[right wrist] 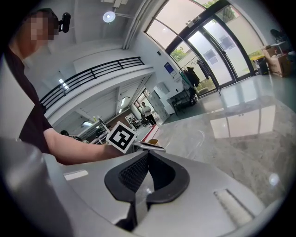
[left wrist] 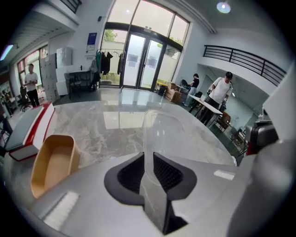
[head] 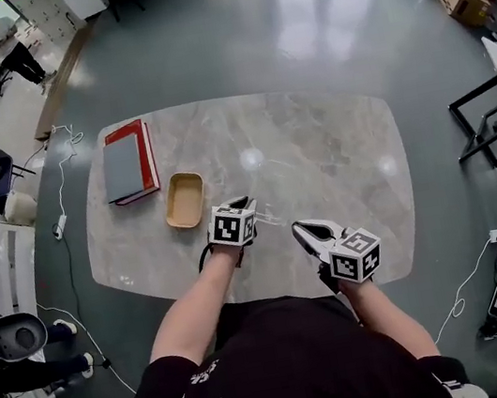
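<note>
Gripping clear lid: left gripper [head: 241,204], jaws pressed together on the thin near edge of the clear lid [left wrist: 169,132]
Clear lid, make: see-through plastic, glossy, shallow dome with rounded corners
Clear lid, place: reaches out from the left jaws toward 1 o'clock in the head view, low over the table; touching the top or not, cannot tell
Left gripper, build: pale grey shell, black ribbed pads, marker cube [head: 232,226] in black and white squares at the back
Right gripper [head: 299,228]: at 4 o'clock from the left one, near it but apart; jaws closed on each other, nothing between them; tips aimed toward 10 o'clock
Tray [head: 184,200]: tan, oblong, rounded corners, matt inside, raised rim; just beside the left gripper at 10 o'clock
Books [head: 128,162]: flat grey cover stacked on a red one, farther out at 10 o'clock past the tray, near the table's left edge
Table [head: 335,149]: polished grey-beige marble pattern, veined, rounded corners, bright reflections on the top
Floor [head: 294,23]: smooth, grey, shiny
</note>
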Available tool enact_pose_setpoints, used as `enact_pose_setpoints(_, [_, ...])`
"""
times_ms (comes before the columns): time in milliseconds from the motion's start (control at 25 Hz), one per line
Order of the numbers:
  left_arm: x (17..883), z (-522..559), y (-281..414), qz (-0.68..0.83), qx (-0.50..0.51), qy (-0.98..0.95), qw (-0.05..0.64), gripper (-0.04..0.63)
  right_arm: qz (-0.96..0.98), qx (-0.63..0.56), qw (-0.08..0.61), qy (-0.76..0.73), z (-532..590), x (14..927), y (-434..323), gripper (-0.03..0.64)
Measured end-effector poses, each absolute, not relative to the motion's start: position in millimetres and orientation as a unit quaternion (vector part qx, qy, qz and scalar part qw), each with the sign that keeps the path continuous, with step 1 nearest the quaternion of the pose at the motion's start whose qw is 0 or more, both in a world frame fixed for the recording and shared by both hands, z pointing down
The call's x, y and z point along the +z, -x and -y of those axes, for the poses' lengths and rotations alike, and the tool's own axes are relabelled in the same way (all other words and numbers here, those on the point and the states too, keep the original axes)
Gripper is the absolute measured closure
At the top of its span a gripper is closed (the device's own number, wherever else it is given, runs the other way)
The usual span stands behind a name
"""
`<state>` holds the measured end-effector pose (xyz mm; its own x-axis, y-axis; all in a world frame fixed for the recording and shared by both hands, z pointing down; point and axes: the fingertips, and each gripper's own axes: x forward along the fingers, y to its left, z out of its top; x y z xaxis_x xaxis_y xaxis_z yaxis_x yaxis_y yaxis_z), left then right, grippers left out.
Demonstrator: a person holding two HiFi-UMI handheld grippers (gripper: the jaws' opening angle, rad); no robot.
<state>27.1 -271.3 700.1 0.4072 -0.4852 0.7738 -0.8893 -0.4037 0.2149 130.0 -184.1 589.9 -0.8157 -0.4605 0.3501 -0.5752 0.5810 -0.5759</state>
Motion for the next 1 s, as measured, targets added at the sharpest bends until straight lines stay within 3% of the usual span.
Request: enact_pose_setpoints(1000, [563.9, 206.5, 76.9, 0.472, 0.18, -0.826, 0.25, 0.532, 0.887, 0.283, 0.045, -0.363, 216.1, 532.0, -88.7, 0.603])
